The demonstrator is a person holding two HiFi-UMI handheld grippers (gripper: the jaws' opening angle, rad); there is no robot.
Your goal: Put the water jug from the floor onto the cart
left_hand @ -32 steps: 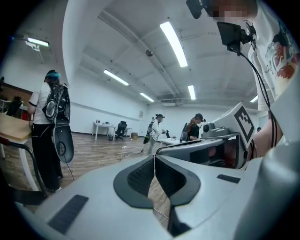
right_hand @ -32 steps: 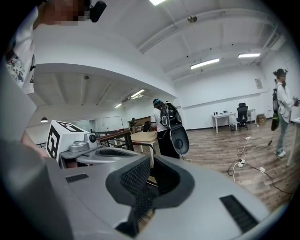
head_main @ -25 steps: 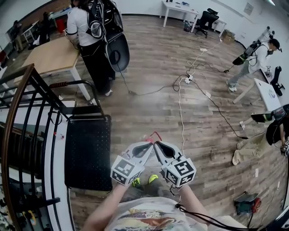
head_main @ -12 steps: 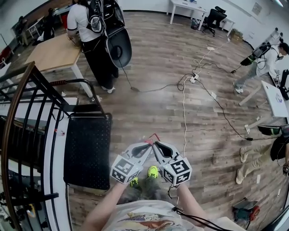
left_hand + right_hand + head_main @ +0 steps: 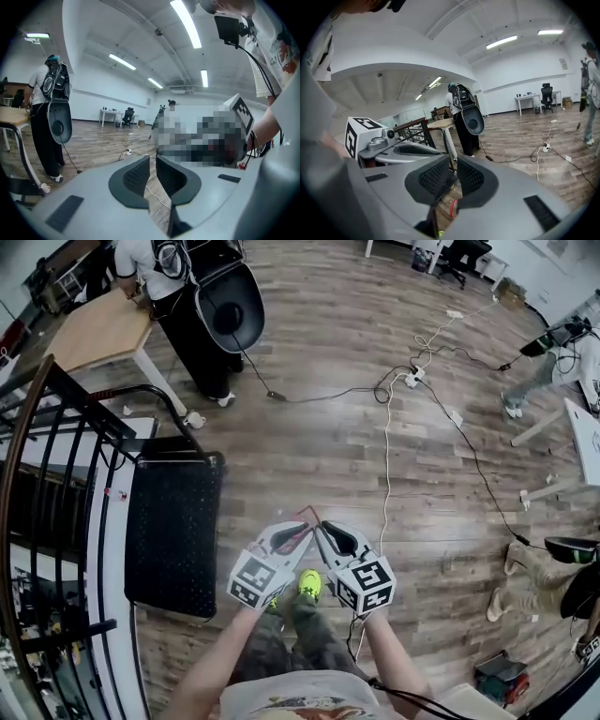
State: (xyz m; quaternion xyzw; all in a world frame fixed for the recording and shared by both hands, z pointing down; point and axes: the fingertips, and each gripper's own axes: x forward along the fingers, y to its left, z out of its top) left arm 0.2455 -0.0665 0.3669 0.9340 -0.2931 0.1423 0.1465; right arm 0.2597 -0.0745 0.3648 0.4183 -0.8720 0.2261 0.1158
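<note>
No water jug shows in any view. The cart (image 5: 173,521) is a low black perforated platform with a black tube handle, on the wooden floor left of my grippers. My left gripper (image 5: 302,525) and right gripper (image 5: 322,527) are held side by side in front of the person's body, tips nearly touching each other, just right of the cart's near end. Each one's jaws stand together with only a thin slit and nothing between them, as seen for the left gripper (image 5: 152,165) and the right gripper (image 5: 453,171). A yellow-green shoe (image 5: 308,583) is below them.
A dark stair railing (image 5: 56,474) runs along the left beside the cart. A person with a backpack and a black disc (image 5: 225,306) stands at a wooden table (image 5: 94,329). White cables and a power strip (image 5: 412,376) cross the floor. Other people (image 5: 562,338) and a white table (image 5: 586,442) are at the right.
Both grippers stay together and shut. The head view has tipped further down and moved forward; the shoe has stepped up under the grippers.
</note>
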